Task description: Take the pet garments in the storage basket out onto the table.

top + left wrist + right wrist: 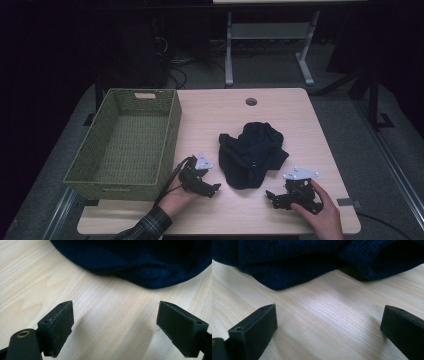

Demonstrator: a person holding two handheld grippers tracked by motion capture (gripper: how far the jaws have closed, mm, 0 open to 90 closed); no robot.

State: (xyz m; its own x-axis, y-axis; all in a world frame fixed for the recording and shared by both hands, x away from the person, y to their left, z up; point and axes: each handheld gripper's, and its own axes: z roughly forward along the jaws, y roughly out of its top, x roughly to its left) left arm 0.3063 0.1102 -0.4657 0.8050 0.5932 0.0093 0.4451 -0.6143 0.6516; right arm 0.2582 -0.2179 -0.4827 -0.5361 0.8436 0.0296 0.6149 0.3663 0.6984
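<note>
One pale wooden tabletop (300,120) in a dark room carries one green woven basket (127,145) along its left edge, one crumpled navy garment (251,154) near the centre, and two claws, left claw (214,190) and right claw (270,196), both spread wide open on bare wood just short of the garment.

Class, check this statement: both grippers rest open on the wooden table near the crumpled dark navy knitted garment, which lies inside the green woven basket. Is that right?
Not quite. The dark navy knitted garment lies on the wooden table, beside the green woven basket, not inside it, as the high view shows. The left gripper and right gripper do rest open near it.
</note>
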